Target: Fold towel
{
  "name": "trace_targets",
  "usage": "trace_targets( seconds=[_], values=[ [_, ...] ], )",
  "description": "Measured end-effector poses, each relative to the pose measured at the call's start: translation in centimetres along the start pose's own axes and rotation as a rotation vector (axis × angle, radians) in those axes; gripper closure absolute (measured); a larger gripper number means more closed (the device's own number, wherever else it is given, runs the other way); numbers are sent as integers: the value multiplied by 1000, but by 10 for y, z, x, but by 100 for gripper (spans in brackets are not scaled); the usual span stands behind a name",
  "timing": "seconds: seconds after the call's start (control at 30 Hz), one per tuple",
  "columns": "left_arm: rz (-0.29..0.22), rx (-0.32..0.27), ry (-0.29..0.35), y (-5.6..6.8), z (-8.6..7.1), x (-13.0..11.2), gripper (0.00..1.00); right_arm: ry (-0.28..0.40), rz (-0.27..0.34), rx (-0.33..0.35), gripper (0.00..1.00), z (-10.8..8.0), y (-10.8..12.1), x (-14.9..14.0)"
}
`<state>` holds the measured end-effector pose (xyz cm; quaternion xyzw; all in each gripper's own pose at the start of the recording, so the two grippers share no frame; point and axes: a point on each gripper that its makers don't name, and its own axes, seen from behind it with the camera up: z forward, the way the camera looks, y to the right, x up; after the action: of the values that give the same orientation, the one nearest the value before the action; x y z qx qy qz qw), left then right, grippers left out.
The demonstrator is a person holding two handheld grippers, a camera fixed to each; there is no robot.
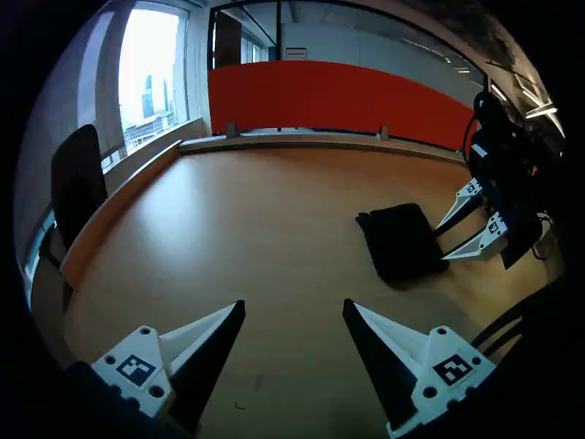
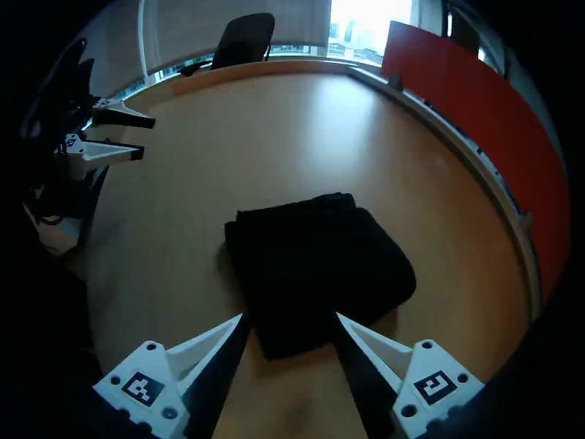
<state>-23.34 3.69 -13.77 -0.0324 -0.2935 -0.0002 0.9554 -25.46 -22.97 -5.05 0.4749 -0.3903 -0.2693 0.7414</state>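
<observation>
Wooden table (image 2: 183, 146), we see the black towel (image 2: 318, 271) between the right gripper's (image 2: 290, 316) spread fingers, lengthwise away, left gripper (image 1: 292, 304) gaping, both empty.

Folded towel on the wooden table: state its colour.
Plain black; the folded fabric towel shows best in the right gripper view.

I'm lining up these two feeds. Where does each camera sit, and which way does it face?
Left gripper view: on the left gripper, facing across the table toward the red partition; own open fingers below.
Right gripper view: on the right gripper, looking down at the black towel; own fingers flank its near edge.
Shared: the towel, table and partition.
</observation>
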Motion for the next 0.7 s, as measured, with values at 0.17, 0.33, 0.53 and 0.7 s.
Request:
trace_targets(
  seconds=[0.17, 0.33, 0.53, 0.7],
  values=[
    [7, -4, 1, 1, 0, 2, 0, -3, 32, -21, 20, -2, -2, -8],
    [11, -7, 1, 1, 1, 4, 1, -6, 61, -38, 20, -2, -4, -14],
    [17, -12, 2, 2, 1, 5, 1, -14, 99, -56, 20, -1, -7, -24],
    [19, -17, 1, 4, 3, 5, 1, -18, 132, -73, 21, 0, -9, -30]
  ],
)
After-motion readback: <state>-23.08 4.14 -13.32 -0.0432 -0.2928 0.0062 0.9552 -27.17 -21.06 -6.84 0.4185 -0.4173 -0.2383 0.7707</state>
